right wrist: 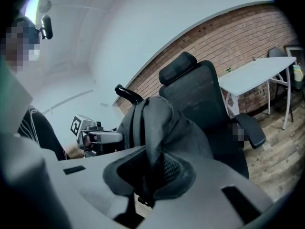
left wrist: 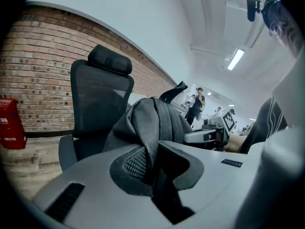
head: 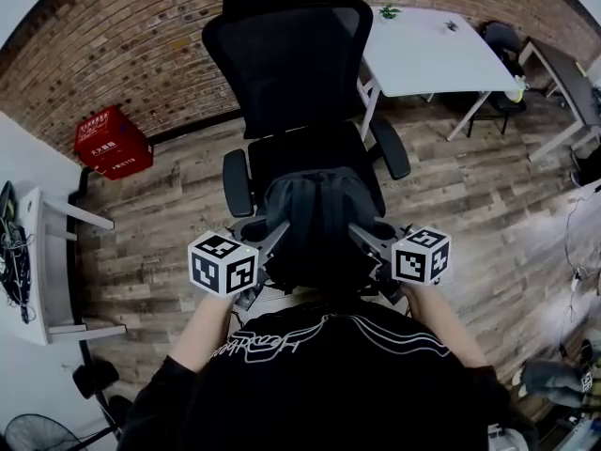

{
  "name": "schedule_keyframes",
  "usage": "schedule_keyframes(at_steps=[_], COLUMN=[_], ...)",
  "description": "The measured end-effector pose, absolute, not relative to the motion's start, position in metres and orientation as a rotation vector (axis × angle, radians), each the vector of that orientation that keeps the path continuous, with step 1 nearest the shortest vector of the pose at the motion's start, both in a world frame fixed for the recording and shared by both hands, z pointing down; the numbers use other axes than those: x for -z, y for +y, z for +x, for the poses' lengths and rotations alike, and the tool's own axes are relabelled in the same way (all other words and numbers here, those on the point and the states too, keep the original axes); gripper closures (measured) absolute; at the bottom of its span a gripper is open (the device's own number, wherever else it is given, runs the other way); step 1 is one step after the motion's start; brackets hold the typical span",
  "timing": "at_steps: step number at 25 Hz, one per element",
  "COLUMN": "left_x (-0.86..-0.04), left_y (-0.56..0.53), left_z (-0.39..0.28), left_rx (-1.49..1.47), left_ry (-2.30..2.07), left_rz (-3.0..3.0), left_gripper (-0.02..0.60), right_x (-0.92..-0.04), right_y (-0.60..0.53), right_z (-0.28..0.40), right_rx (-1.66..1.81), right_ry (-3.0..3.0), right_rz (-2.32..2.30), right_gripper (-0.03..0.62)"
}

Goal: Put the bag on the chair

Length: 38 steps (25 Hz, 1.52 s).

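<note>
1. The bag, dark grey and soft, hangs pinched between the two hand-held grippers over the front edge of the chair's seat, in front of the person's chest.
2. The left hand-held gripper is all but closed. In its own view the jaws of the left hand-held gripper clamp a fold of the bag's fabric between the dark pads.
3. The right hand-held gripper grips the opposite side. In its own view the right hand-held gripper stands nearly closed, with a ridge of the bag squeezed between the pads.
4. The bag's top bulges upward between the two grips, and a dark strap loop sticks up from it. Its inside does not show, so what it carries cannot be told.
5. Whether the bag's underside touches the seat cannot be told from any view.
6. The chair is a black office chair with a mesh back, a headrest and two armrests. It faces the person and stands on a wooden plank floor.
7. A closed red box sits on the floor by the brick wall, well to the left of the chair.
8. A white counter stands just right of the chair's back, with a small green plant near its far edge.
</note>
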<state>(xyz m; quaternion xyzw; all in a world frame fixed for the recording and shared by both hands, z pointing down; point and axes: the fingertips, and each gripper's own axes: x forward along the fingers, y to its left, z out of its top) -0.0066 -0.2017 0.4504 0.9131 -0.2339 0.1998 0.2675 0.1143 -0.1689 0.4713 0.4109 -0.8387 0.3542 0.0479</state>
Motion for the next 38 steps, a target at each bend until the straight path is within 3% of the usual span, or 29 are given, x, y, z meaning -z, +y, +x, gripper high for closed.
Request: schedule_keyframes(at_steps=[24,38], left_x=[-0.47,-0.503], left_y=[-0.415,-0.489], left_z=[0.032,0.047], left_rx=[-0.502,-0.518], left_ry=[-0.907,-0.977], left_rz=[2.351,2.396], left_gripper=[0.517,0.517], right_x=[-0.49,-0.53], right_y=[-0.405,-0.487], right_z=[0.156,0.172], right_rx=[-1.025,-1.011], right_ry=[-2.56,-2.514], right_rz=[0.989,1.011], right_gripper=[0.56,0.56])
